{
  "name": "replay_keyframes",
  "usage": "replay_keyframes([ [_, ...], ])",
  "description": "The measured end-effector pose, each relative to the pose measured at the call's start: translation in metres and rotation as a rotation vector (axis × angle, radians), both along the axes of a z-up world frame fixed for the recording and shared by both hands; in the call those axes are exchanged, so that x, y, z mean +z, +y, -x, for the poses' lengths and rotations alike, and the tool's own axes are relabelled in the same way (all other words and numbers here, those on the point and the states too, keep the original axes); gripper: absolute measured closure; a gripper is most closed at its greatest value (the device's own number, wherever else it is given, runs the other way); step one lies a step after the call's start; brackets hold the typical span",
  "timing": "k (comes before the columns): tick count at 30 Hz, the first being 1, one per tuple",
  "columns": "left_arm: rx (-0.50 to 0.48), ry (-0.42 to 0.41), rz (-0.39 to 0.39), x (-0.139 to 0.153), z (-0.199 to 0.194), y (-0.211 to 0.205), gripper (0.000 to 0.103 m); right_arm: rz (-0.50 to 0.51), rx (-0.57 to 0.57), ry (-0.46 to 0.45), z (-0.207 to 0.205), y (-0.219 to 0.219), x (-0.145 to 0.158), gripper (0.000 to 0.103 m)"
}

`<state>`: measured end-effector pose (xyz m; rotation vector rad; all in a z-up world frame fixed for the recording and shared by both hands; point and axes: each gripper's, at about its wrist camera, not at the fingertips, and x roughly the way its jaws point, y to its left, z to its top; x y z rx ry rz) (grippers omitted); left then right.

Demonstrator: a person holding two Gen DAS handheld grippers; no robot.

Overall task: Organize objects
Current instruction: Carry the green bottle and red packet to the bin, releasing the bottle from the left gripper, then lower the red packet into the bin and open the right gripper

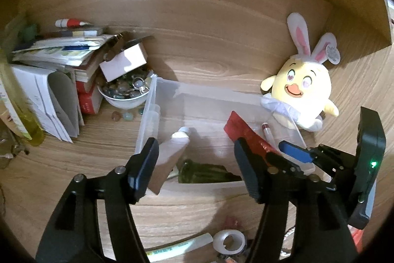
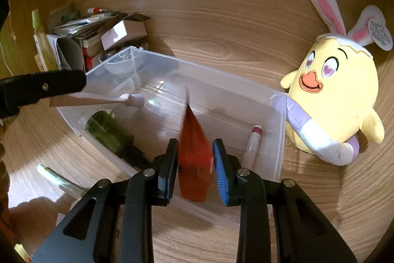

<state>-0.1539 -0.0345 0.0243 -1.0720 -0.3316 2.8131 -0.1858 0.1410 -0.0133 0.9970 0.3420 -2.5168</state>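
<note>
right gripper holds red packet over the clear bin

right gripper [image 2: 194,164] has its two fingers on either side of a red packet [image 2: 193,152], the black pad against one face and the blue pad near the other; whether both pads press it i cannot tell for sure, though the packet stands on edge between them, above the clear plastic bin [image 2: 278,139]. in the left wrist view the same red packet [image 1: 246,134] slants up out of the right gripper's [image 1: 278,152] fingers at the bin's right end.

left gripper [image 1: 197,164] is spread wide, jaws well apart. a pale tube with a white cap [image 1: 176,149] lies just beside its left finger, cap pointing into the bin; whether the finger touches it is unclear. in the right wrist view that tube [image 2: 110,99] juts out from under the left gripper's black finger over the bin's left side.

inside the bin [image 1: 150,115] lie a dark green bottle [image 2: 108,132] on its side near the front wall, and a small clear tube with a reddish cap [image 2: 253,142] by the right wall.

a yellow plush chick with rabbit ears [image 2: 337,95] leans against the bin's right end on the wooden counter [image 2: 221,16]. left of the bin sit a white bowl of stones and trinkets [image 1: 123,95], a small white box [image 1: 123,63] tilted on it, and a stack of books and papers [image 1: 54,61]. a roll of tape [image 1: 229,242] lies near the front edge.
</note>
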Motion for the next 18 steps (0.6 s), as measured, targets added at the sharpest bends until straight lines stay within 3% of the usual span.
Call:
replay_keyframes([
  [12,0.006,0.024,0.058,0.008,-0.031,0.002,0.026,0.02,0.02,0.052,-0.025,-0.001,0.018,0.042],
  [18,0.001,0.041,0.091,0.012,-0.05,0.004,0.014,0.061,0.028,0.062,-0.042,0.008,0.03,0.025],
])
